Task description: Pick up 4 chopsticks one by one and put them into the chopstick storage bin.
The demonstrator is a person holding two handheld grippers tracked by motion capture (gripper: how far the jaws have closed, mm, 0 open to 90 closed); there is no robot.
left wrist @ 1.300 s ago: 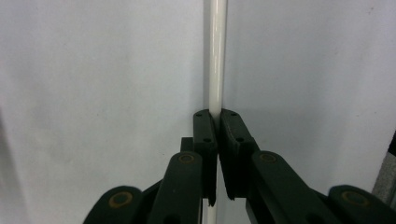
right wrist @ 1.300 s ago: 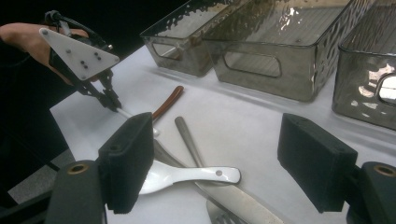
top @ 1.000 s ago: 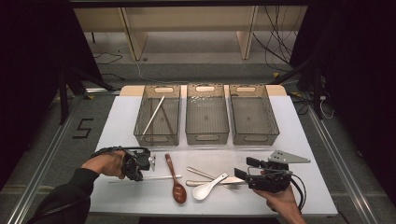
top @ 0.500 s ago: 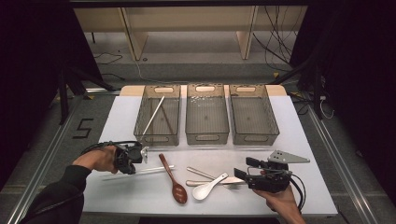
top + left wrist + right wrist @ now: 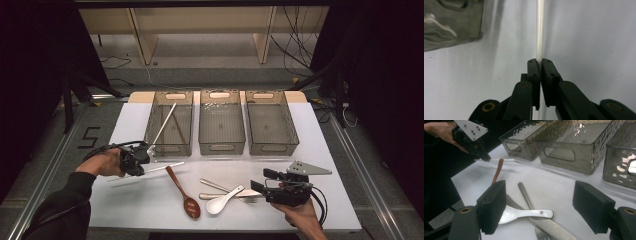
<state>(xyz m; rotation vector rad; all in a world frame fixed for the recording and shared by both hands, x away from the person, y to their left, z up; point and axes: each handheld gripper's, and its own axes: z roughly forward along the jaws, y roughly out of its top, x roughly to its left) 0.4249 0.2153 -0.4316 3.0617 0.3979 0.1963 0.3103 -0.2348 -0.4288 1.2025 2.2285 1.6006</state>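
A: Chopstick [image 5: 540, 30], white and thin, is pinched between the pressed-together jaws of the left gripper [image 5: 141, 161]. It sits at about eight o'clock on the table [image 5: 150, 205], just in front of the left bin [image 5: 170, 131].

B: Why hold it near one end?

A: Probably so the long free end can tip over the bin's rim, where another chopstick [image 5: 164, 124] already leans. That bin seems to be the one meant for sticks.

B: And the right gripper [image 5: 267, 186]?

A: Its jaws stand spread, holding nothing, at five o'clock beside the white spoon [image 5: 524, 214], the brown spoon [image 5: 184, 192] and the metal cutlery [image 5: 220, 187], likely waiting its turn.
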